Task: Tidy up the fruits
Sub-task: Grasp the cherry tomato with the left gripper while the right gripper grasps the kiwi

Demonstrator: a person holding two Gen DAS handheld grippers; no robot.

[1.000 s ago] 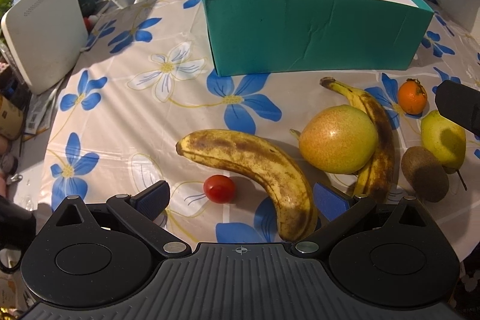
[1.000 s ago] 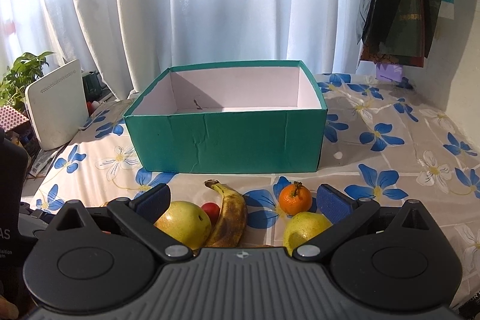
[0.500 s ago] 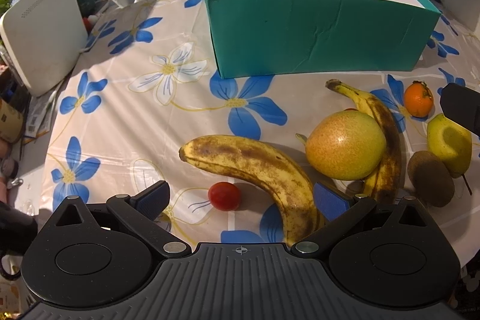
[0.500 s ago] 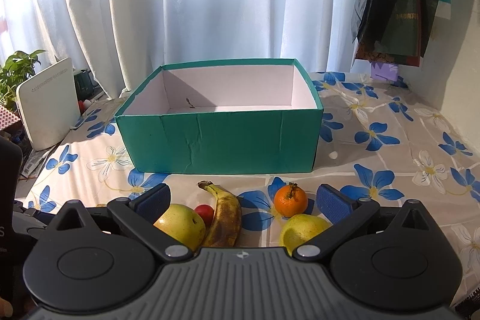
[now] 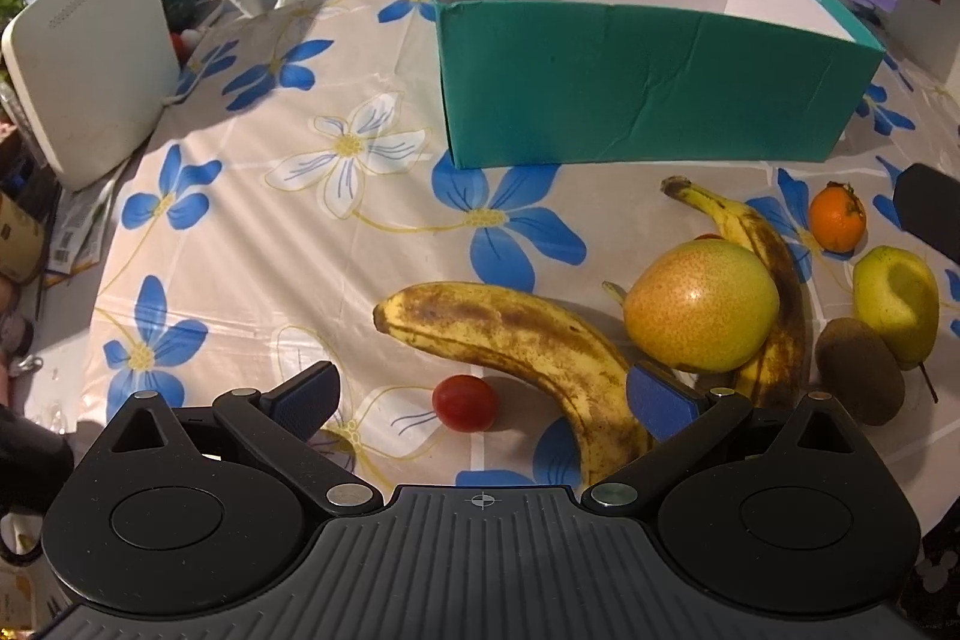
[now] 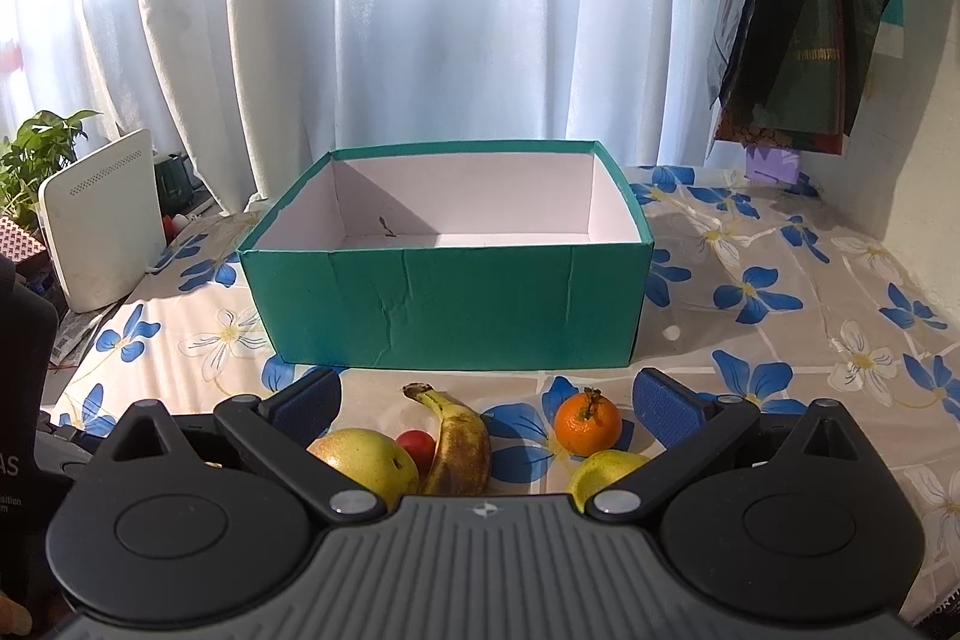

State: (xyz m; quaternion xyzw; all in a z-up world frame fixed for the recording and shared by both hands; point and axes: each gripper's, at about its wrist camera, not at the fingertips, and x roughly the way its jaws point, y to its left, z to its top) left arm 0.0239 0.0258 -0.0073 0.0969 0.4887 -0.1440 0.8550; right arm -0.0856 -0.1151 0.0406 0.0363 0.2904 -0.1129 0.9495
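Meanwhile both views have shifted only a little over the last second, and no fruit has moved. In the left wrist view the box (image 5: 648, 94) has slid from 12 toward 1 o'clock and the fruit has drifted toward 3 o'clock, so the left claw (image 5: 480, 394) is swinging or backing off slightly, not closing in. Its fingers stay wide apart and empty.

Going left to right on the bench (image 5: 252, 232): a white panel (image 5: 90, 58) leans at 10 o'clock; a cherry tomato (image 5: 465, 403) lies at 6 o'clock between the blue pads; a spotted banana (image 5: 516, 340) curves beside it, its lower end just beside the right pad; a big pear (image 5: 702, 313) sits at 3 o'clock, touching a second banana (image 5: 762, 280); then a kiwi (image 5: 858, 379), a yellow pear (image 5: 897, 310) and a mandarin (image 5: 837, 217) near the edge.

In the right wrist view the scene has dropped a touch in frame. The right claw (image 6: 485, 403) is also spread and empty, with the big pear at 7 o'clock, the mandarin at 5 o'clock and the box dead ahead at 12.

The box looks bare apart from a small dark speck, so I judge the sorting has not begun. All the fruit is still outside, and this seems an approach phase; the tomato or spotted banana looks the likeliest first pick for the left claw.
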